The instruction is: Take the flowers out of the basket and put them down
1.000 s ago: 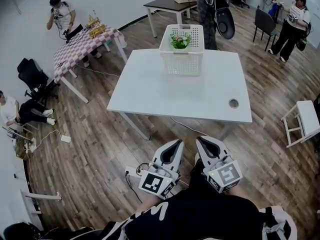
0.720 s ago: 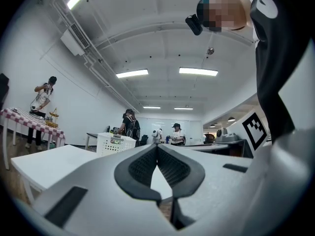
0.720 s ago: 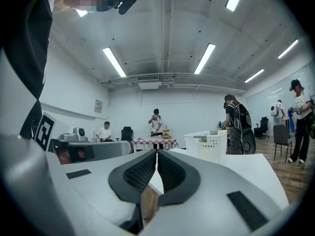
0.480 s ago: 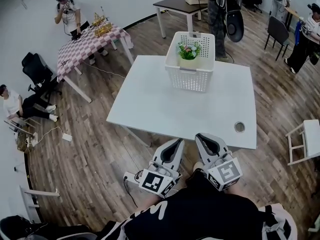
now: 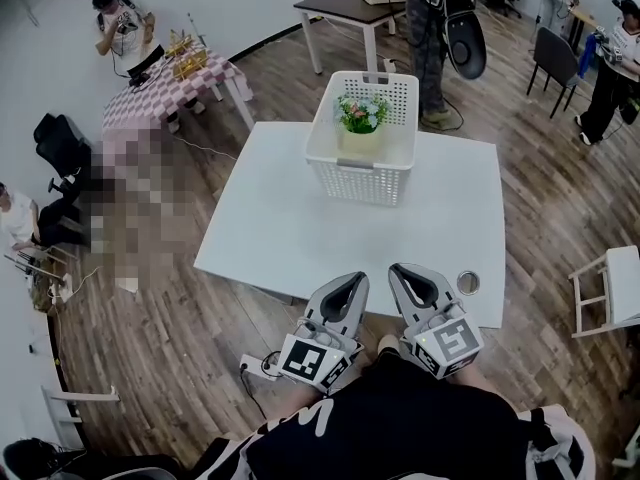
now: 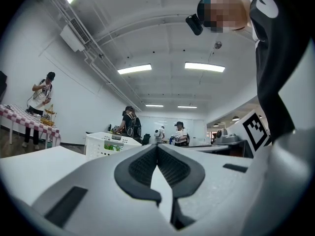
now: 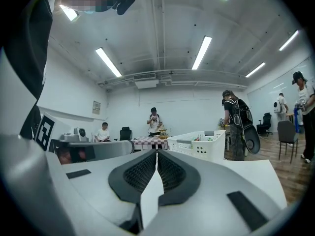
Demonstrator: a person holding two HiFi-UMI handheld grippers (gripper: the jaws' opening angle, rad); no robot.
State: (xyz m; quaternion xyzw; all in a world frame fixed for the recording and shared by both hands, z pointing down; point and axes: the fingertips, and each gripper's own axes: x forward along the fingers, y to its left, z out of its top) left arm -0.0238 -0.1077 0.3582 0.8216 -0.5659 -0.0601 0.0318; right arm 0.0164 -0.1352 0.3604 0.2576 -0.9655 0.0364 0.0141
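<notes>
- Left gripper (image 5: 345,288), right gripper (image 5: 408,278): both closed, empty, side by side near surface (image 5: 280,218) edge.
- Flowers (image 5: 362,112) inside white basket (image 5: 362,180), well apart from both.

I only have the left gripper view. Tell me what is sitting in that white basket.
Observer: The head view shows a small pot of flowers standing inside the basket.
Operator: Report the other gripper.
Observer: The right gripper has its jaws together with nothing between them, the same as the left gripper.
Operator: Say where both sit against the table.
Observer: Both are held close to the person's body at the near edge of the table, well short of the basket, which stands toward the far side.
</notes>
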